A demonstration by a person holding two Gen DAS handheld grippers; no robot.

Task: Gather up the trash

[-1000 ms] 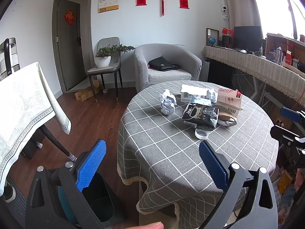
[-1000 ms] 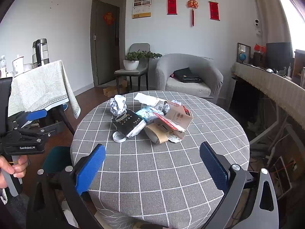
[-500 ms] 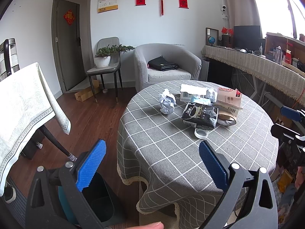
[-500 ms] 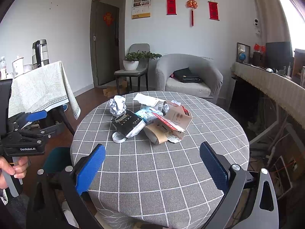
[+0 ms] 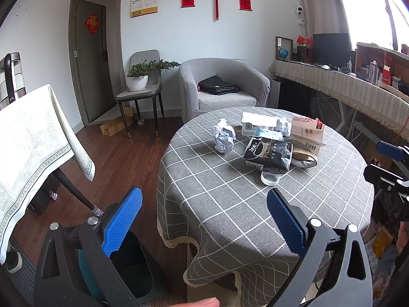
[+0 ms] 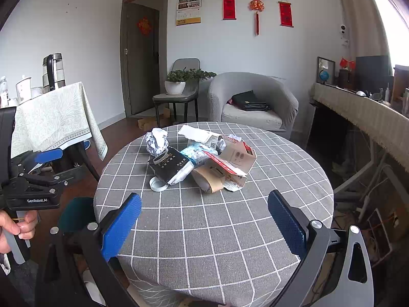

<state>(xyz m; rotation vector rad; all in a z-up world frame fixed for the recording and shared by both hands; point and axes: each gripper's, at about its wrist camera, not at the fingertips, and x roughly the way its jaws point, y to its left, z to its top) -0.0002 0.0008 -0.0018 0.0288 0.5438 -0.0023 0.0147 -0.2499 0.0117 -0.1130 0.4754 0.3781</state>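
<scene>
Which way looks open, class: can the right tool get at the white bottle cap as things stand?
Probably yes. The right tool is open and empty, the white bottle cap lies at the near edge of the trash pile, and only bare checked tablecloth lies between them.

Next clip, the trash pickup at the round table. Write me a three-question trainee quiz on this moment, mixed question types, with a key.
1. True or false: the left gripper is shut on a piece of trash.
2. Multiple choice: the white bottle cap lies where? A) on top of the cardboard box B) on the checked tablecloth, at the near edge of the black packet C) in the bin
3. Fill in: the crumpled paper ball sits on the pile's ____ side, seen from the right gripper.

Key: 1 false, both grippers are open and empty; 2 B; 3 left.
</scene>
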